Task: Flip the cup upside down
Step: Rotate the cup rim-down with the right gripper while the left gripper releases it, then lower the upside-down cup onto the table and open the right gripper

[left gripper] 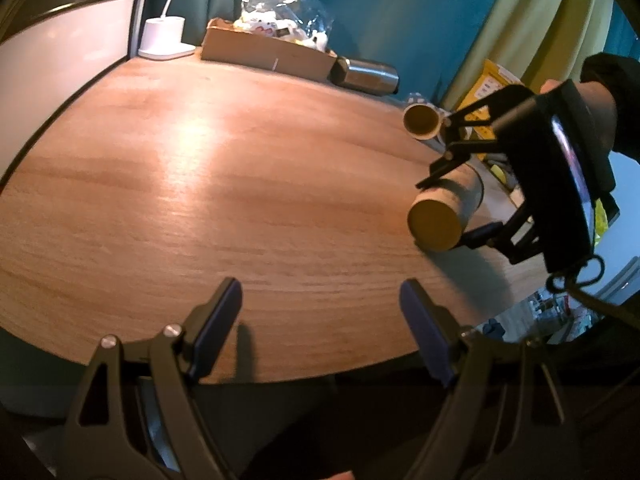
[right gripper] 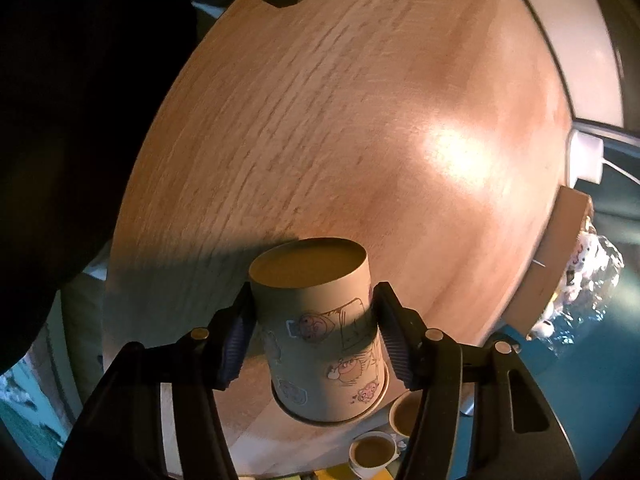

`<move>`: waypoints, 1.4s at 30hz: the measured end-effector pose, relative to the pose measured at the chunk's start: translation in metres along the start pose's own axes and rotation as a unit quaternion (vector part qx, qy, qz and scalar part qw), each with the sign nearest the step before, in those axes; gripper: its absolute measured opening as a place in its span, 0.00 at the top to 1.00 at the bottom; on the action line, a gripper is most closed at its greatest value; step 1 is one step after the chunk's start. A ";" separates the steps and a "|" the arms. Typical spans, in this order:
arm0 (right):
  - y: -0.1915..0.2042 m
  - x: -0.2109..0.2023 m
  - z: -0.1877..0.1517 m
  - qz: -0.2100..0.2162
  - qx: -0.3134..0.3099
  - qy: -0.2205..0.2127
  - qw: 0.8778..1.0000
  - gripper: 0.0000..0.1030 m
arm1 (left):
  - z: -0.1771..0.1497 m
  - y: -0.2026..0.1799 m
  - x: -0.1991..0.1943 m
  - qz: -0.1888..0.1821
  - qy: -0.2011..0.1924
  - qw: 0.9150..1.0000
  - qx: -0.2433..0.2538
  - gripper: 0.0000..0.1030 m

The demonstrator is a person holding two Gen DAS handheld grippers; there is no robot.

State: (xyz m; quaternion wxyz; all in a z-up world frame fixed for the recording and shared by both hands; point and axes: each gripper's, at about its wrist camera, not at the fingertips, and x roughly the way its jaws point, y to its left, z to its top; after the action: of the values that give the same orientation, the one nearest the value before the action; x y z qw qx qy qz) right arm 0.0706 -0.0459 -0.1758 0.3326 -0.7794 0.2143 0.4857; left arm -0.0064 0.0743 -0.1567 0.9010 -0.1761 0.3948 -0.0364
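Wood-grain table point(right gripper: 360, 120) under warm light fills both wrist views, a bright glare patch lying ahead of the fingers. Nearest the right wrist camera, the right gripper point(right gripper: 316, 332) has its two ribbed fingers point(right gripper: 236, 344) clamped on the sides of a paper cup point(right gripper: 320, 328) printed with cartoon figures, the cup's closed base pointing forward past the fingertips and its rim back toward the camera. Below that rim, two more cups point(right gripper: 374, 454) with brown insides sit near the table's edge. From the left wrist camera, the left gripper point(left gripper: 320, 320) hangs over the near edge of the table with its fingers spread wide apart around nothing; ahead and to their right, the right gripper holds the cup on its side above the wood. Farther beyond the fingers sit a cardboard box point(left gripper: 266, 54) holding a crinkled plastic bag point(left gripper: 280, 4), a metal tumbler point(left gripper: 370, 76) lying on its side, and a white lamp base point(left gripper: 164, 38).
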 end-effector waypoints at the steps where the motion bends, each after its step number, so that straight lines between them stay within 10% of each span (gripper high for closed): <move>1: -0.004 0.000 -0.002 -0.002 0.011 -0.003 1.000 0.41 | 0.002 0.000 -0.001 0.002 -0.001 1.000 0.000 0.20; 6: -0.023 -0.021 -0.021 -0.026 0.144 -0.037 0.988 0.41 | 0.019 -0.013 -0.005 0.000 -0.009 1.000 0.013 0.20; 11: -0.033 -0.045 -0.073 -0.054 0.369 -0.122 0.920 0.41 | 0.042 -0.040 0.002 0.002 -0.011 0.999 0.053 0.20; 19: 0.021 -0.041 -0.142 -0.105 0.704 -0.287 0.641 0.41 | 0.058 -0.090 0.025 -0.008 -0.003 0.993 0.114 0.20; 21: 0.038 -0.033 -0.147 -0.126 0.745 -0.299 0.583 0.41 | 0.056 -0.102 0.034 -0.011 0.005 0.992 0.127 0.20; 23: 0.052 -0.031 -0.149 -0.141 0.762 -0.310 0.551 0.41 | 0.052 -0.111 0.040 -0.007 0.012 0.990 0.138 0.20; 30: 0.082 -0.018 -0.140 -0.163 0.785 -0.324 0.502 0.40 | 0.043 -0.123 0.051 0.001 0.017 0.988 0.152 0.20; 42: 0.092 -0.014 -0.135 -0.170 0.779 -0.328 0.507 0.40 | 0.041 -0.120 0.057 0.003 0.017 0.990 0.139 0.20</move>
State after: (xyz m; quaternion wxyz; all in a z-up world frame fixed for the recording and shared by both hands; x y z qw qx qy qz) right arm 0.0869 -0.2069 -0.1507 0.9285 -0.0131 0.2456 0.2781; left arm 0.0707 -0.0381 -0.1291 0.9102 -0.0473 0.4013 -0.0913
